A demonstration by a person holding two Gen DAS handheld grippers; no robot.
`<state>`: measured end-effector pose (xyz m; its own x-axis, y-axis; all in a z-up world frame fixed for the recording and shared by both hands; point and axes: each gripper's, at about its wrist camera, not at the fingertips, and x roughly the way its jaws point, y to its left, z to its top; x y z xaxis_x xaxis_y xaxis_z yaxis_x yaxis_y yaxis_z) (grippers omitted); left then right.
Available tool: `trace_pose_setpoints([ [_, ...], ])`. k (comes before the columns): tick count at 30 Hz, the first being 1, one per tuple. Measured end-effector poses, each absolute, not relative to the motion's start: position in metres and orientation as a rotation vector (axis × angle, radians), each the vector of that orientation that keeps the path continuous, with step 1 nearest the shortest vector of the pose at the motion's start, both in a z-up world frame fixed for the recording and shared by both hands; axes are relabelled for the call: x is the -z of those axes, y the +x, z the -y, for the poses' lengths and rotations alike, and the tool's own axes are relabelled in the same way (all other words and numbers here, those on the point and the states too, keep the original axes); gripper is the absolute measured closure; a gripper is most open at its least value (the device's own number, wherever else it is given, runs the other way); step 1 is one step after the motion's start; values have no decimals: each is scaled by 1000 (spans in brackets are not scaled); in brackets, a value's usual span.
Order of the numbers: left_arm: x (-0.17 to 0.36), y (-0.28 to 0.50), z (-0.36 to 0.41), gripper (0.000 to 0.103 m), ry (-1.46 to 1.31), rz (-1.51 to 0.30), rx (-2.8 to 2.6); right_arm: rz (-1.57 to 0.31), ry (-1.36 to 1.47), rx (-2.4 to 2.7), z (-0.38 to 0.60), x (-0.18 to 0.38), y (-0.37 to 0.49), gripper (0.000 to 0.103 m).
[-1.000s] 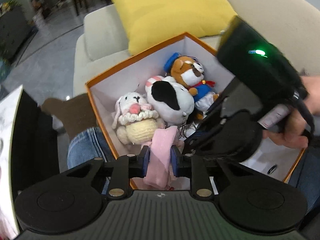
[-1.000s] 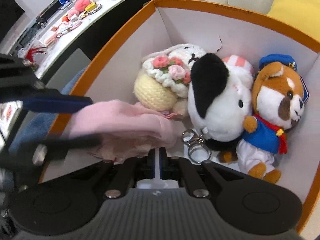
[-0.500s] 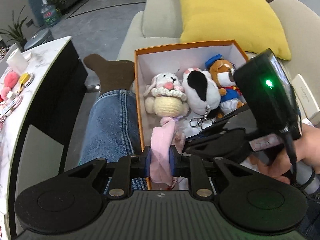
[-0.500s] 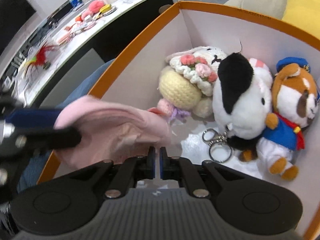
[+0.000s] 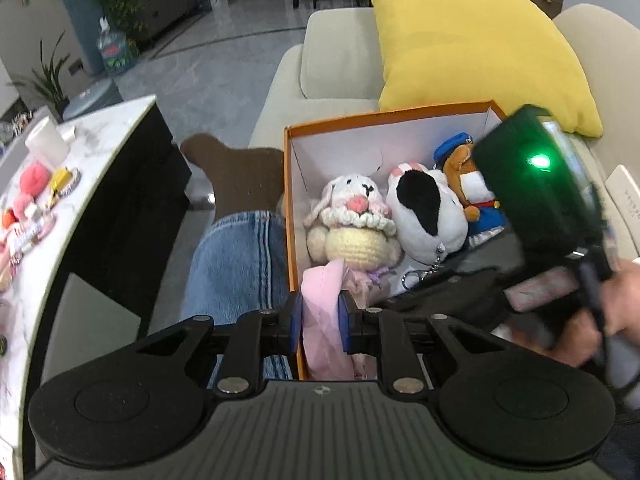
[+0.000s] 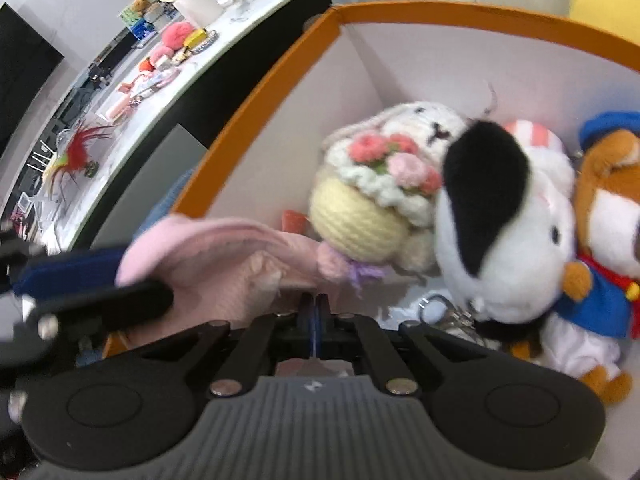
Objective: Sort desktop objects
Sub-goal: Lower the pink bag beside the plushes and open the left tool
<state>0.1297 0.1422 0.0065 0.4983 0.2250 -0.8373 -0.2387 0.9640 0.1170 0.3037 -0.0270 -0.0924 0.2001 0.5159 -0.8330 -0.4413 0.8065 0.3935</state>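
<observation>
Beige sofa (image 5: 340, 64) with a yellow cushion (image 5: 472, 48) at 12 o'clock, shiny grey floor (image 5: 208, 68) around 11, marble-topped counter (image 5: 100, 136) at 9.

1. The left gripper (image 5: 320, 322) is matte black, with blue pads on its fingers (image 5: 295, 320), silver round screws on the linkage arms and a ribbed grey housing flanked by two round discs.
2. The right gripper (image 6: 316, 320) shares that build, with a small pale mark on its grey ribbing.
3. Its black rear block carries a green light, gripped by a bare-skinned hand (image 5: 600, 320).
4. The person's leg (image 5: 236, 264) wears blue jeans and a brown sock.
</observation>
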Motion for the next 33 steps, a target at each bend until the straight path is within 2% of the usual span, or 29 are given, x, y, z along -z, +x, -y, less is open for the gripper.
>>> trace_pose_setpoints([
  [7, -5, 124, -144, 83, -39, -1016, -250, -1175, -21, -690, 24, 91, 293, 103],
  [16, 3, 116, -141, 83, -11, -943, -258, -1144, 244, -635, 28, 108, 324, 103],
  [22, 6, 115, -140, 81, 18, -936, -237, -1153, 247, -617, 27, 106, 322, 103],
  [28, 3, 112, -145, 75, -13, -949, -201, -1116, 119, -570, 37, 81, 299, 99],
  [33, 0, 111, -145, 60, -39, -960, -172, -1061, 72, -549, 60, 56, 274, 97],
])
